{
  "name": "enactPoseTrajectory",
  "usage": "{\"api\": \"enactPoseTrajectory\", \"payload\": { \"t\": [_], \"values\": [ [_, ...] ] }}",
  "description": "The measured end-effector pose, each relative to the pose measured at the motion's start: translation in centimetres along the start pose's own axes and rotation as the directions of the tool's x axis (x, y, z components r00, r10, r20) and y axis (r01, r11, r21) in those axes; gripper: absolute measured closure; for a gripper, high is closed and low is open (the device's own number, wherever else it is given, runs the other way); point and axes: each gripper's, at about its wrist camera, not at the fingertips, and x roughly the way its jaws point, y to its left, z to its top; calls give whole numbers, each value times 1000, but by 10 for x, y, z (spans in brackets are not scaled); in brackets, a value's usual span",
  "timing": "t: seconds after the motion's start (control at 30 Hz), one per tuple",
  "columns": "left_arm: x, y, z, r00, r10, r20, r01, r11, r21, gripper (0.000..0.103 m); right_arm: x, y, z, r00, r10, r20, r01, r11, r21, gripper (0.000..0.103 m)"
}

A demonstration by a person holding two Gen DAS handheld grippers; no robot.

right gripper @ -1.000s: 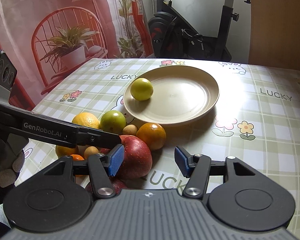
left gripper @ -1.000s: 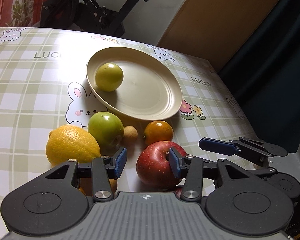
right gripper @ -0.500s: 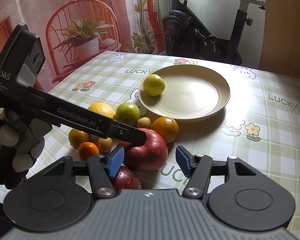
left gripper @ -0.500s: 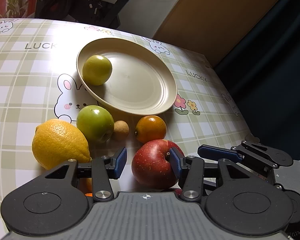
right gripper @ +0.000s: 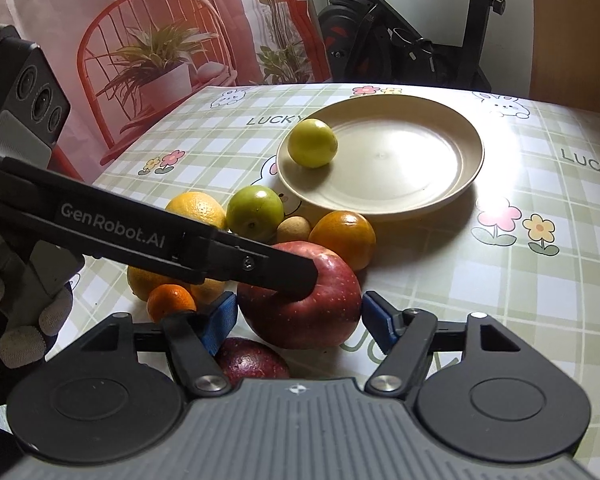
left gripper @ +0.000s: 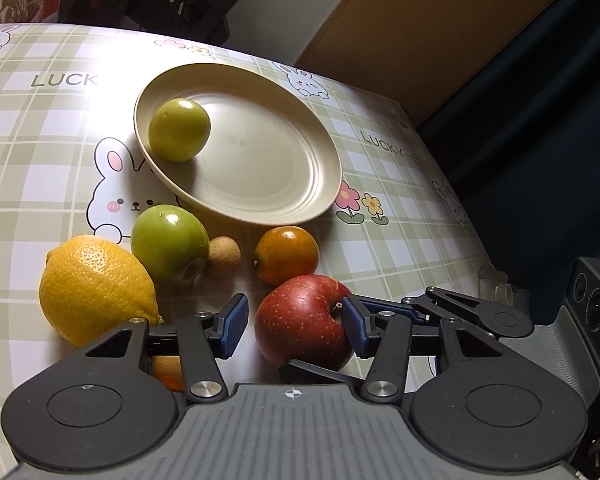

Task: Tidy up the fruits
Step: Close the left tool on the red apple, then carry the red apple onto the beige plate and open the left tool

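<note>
**Near the worktop's front edge: two grippers at one red apple**

On the left of the fruit pile sits the lemon (left gripper: 96,288), with a green fruit (left gripper: 168,242) and a small tan longan-like fruit (left gripper: 224,251) beside it; an orange (left gripper: 286,255) lies just right of those, near the rim of the beige plate (left gripper: 324,148), which already carries one yellow-green fruit (left gripper: 179,129).

Your left gripper (left gripper: 292,326) has its jaws open around the red apple (left gripper: 304,326): the right pad touches the skin near the stem, the left pad stands just clear. Centre the apple between the pads before you squeeze, so it does not roll toward the lemon.

Your right gripper (right gripper: 298,320) also straddles the same apple with jaws open, neither pad clearly touching. Let only one gripper take it; I'd judge the left is better placed.

Both grippers are held low and nearly level, pointing at the plate. Your gloved hand (right gripper: 16,320) wraps the left handle.
</note>
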Motion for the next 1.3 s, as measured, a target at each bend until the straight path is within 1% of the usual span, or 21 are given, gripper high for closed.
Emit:
{"api": "enactPoseTrajectory", "payload": {
  "t": [0.07,0.27,0.5,0.67,0.87,1.03,1.2,1.3],
  "values": [
    [1,-1,-1,1000,-9,-4,9,1000,1,50,-1,0,-1,1000,-1,7,1,1000,6,33],
    [4,-11,0,1000,7,-17,-6,999,45,50,-4,-1,-2,1000,-17,13,17,1000,12,33],
    [16,-33,8,999,-3,-45,10,988,151,51,-15,-11,-2,997,-73,10,73,996,47,33],
    [25,-47,17,998,-26,-62,38,980,194,51,-25,-19,-1,992,-120,28,118,991,67,33],
    [37,-60,29,997,-61,-57,72,976,207,51,-35,-28,3,982,-180,57,177,983,55,33],
    [42,-67,42,997,-69,-31,74,975,211,51,-37,-31,14,973,-216,86,216,976,11,33],
    [41,-69,64,998,-69,3,67,975,210,51,-34,-35,32,968,-217,124,222,975,-27,33],
    [41,-62,80,998,-58,25,53,981,188,51,-25,-39,43,966,-205,156,217,974,-59,33]
  ]
}}
